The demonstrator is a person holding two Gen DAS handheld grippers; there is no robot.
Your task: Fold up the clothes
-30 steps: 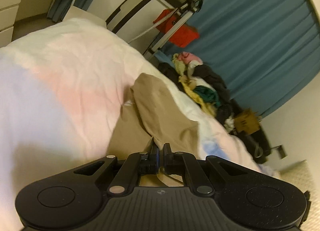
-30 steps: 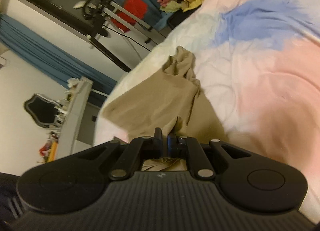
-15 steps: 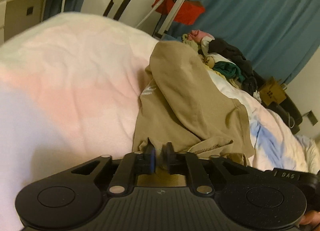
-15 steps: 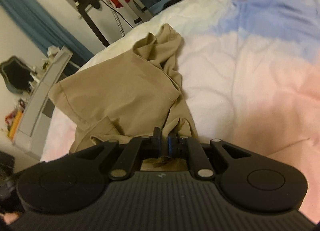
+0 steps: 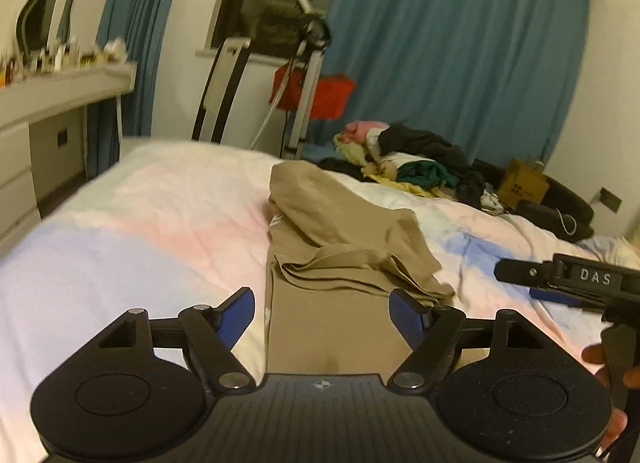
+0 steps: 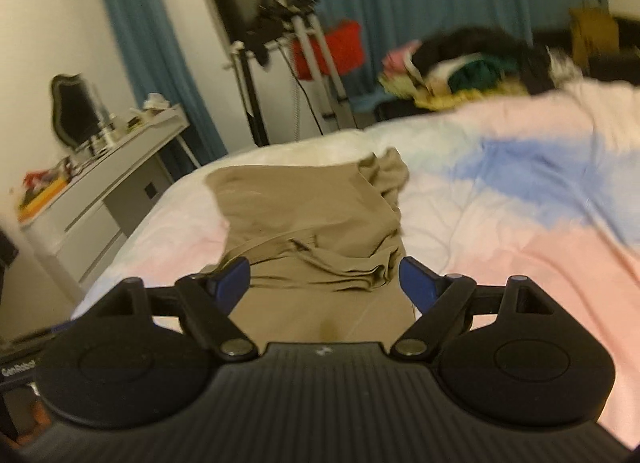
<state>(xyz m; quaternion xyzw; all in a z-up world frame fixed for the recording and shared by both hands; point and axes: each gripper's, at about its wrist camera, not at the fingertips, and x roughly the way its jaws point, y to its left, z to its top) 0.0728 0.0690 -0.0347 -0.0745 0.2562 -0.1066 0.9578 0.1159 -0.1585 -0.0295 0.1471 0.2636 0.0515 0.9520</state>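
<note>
A tan garment (image 5: 340, 255) lies on the bed, its far part folded back over the near part in a rumpled heap. The right wrist view shows the same tan garment (image 6: 312, 223) with bunched folds at its near edge. My left gripper (image 5: 322, 313) hovers over the garment's near flat part, jaws opening wide, blue pads clear of the cloth. My right gripper (image 6: 324, 279) is likewise opening above the garment, gripping nothing. The right gripper (image 5: 552, 283) also shows at the right edge of the left wrist view, held by a hand (image 5: 600, 359).
The bed (image 5: 140, 231) has a pastel pink, blue and white cover. A heap of mixed clothes (image 5: 416, 163) lies at its far side. A white dresser (image 5: 48, 123) stands left, a metal stand with something red (image 5: 312, 95) and blue curtains (image 5: 460, 47) behind.
Both grippers were shut on the tan garment; both have let go and opened. The garment's far half now lies folded over the near half. Both views rolled upright and drew back.
</note>
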